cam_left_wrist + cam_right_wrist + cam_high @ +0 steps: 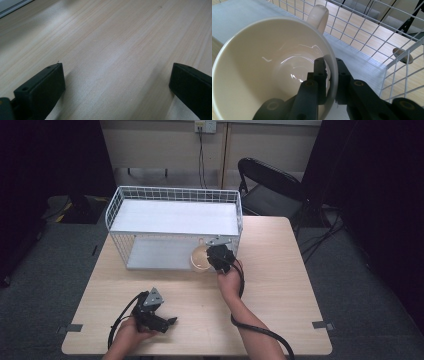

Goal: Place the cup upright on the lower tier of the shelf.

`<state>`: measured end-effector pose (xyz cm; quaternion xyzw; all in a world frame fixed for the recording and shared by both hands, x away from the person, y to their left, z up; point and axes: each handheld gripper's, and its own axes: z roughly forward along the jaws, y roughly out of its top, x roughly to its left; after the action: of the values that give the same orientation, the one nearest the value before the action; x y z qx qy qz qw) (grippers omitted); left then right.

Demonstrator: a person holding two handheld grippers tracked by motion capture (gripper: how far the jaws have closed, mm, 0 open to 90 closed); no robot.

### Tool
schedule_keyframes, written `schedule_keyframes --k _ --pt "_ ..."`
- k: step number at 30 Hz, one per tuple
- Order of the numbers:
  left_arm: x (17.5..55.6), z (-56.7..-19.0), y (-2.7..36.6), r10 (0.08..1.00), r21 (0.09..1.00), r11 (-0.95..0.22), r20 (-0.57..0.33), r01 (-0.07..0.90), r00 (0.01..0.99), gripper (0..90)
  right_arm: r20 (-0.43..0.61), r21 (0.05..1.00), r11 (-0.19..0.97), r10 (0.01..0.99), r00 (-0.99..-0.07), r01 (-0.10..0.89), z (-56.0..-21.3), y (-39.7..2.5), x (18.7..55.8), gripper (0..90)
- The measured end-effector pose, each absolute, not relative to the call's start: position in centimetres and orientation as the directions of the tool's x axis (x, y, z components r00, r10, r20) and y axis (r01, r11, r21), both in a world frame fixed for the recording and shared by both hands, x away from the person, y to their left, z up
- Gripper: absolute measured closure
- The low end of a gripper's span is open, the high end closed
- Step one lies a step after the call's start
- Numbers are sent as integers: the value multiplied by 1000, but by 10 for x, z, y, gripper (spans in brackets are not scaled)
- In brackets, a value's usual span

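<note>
- Cup (pixel 269 72): cream, upright, mouth up; sits at the near right corner of the rack's (pixel 175 195) lower shelf, at the open front edge.
- Right gripper view: handle (pixel 319 15) on the cup's far side, pointing away towards the wire wall; inside looks empty, glossy w/ light streaks.
- High view: cup (pixel 199 257) seen as a pale round rim just left of the right gripper; handle shows only as a small bump at the far rim, under the upper shelf edge.
- Right gripper (pixel 329 72): clenched on the cup's near right wall, one jaw inside, one outside, rim between them. In high view right gripper (pixel 219 256) reaches in from the near side, hand just behind it.
- Rack: white wire, two white shelves, stands on the far half of the table (pixel 280 285).
- Right gripper view also shows a small brownish oval thing (pixel 403 55) beyond the wire on the table; can't tell what it is.
- Left gripper (pixel 172 321): near left part of table, well apart from cup, held in left hand (pixel 132 332), pointing right.
- Left gripper view: jaws wide apart, released, nothing between them, bare wood grain below; left gripper (pixel 116 82) low over the top.
- Chair (pixel 270 182) beyond the far right corner of the table.
</note>
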<state>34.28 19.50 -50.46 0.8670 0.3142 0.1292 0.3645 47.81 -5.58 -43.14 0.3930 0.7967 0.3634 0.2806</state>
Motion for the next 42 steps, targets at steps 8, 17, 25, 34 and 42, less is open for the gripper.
schedule_keyframes --k 8,17,25,34,42 --pt "343 -505 195 639 713 -537 -5 450 769 0 -164 802 423 834 -526 421 -431 -54 479 829" --pt "343 -505 195 639 713 -537 -5 450 769 0 -167 806 420 838 -520 418 -431 -52 479 820" --pt "343 -505 195 639 713 -537 -5 451 769 0 -142 812 401 841 -522 424 -432 -51 480 809" --pt "343 -505 195 639 713 -537 -5 451 769 0 -151 814 401 845 -513 420 -430 -51 480 810" --pt "343 -505 195 639 713 -537 -5 451 769 0 -126 828 373 852 -509 420 -426 -52 479 714"
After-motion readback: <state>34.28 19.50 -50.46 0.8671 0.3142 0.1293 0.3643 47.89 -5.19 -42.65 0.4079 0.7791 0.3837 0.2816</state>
